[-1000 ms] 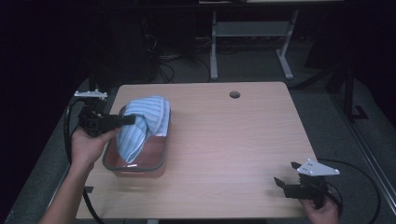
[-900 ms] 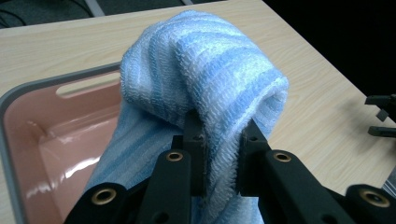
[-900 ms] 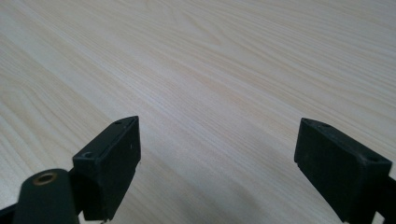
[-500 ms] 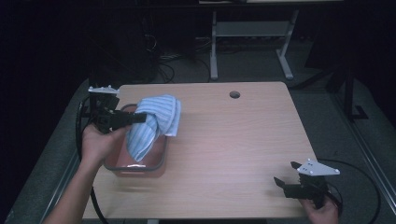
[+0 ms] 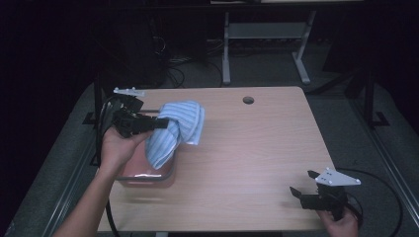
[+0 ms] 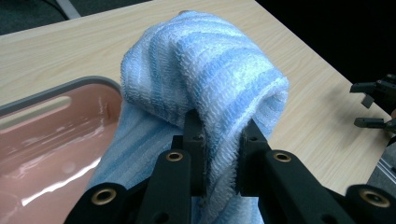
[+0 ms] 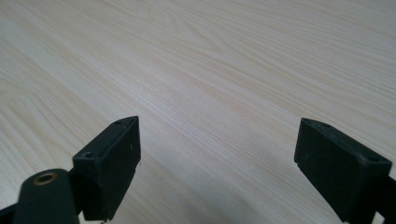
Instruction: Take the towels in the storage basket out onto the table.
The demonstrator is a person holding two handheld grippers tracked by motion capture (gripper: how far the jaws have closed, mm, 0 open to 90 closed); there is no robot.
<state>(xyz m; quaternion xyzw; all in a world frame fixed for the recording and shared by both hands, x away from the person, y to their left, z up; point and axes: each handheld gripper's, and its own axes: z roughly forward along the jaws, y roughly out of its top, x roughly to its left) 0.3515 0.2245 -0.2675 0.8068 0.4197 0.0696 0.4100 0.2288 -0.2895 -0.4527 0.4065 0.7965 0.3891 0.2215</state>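
A blue and white striped towel point(image 5: 175, 128) hangs bunched from my left gripper point(image 5: 162, 123), which is shut on a fold of it above the table's left side. In the left gripper view the towel point(image 6: 205, 88) bulges over both black jaws, which pinch the cloth between them point(image 6: 219, 156). Its lower end dangles over a pink plastic bin point(image 5: 148, 173), whose rim point(image 6: 60, 88) lies just left of the jaws. My right gripper point(image 5: 304, 185) rests open at the table's front right corner, with bare wood between its fingers point(image 7: 215, 154).
The wooden table point(image 5: 257, 148) has a round cable hole point(image 5: 248, 100) near its far edge. A metal stand point(image 5: 267, 34) and cables sit on the dark floor behind. The right gripper also appears far off in the left gripper view point(image 6: 376, 105).
My left gripper has lifted the towel and carried it toward the right and the far side, so more of the bin shows beneath. The right gripper has stayed still.
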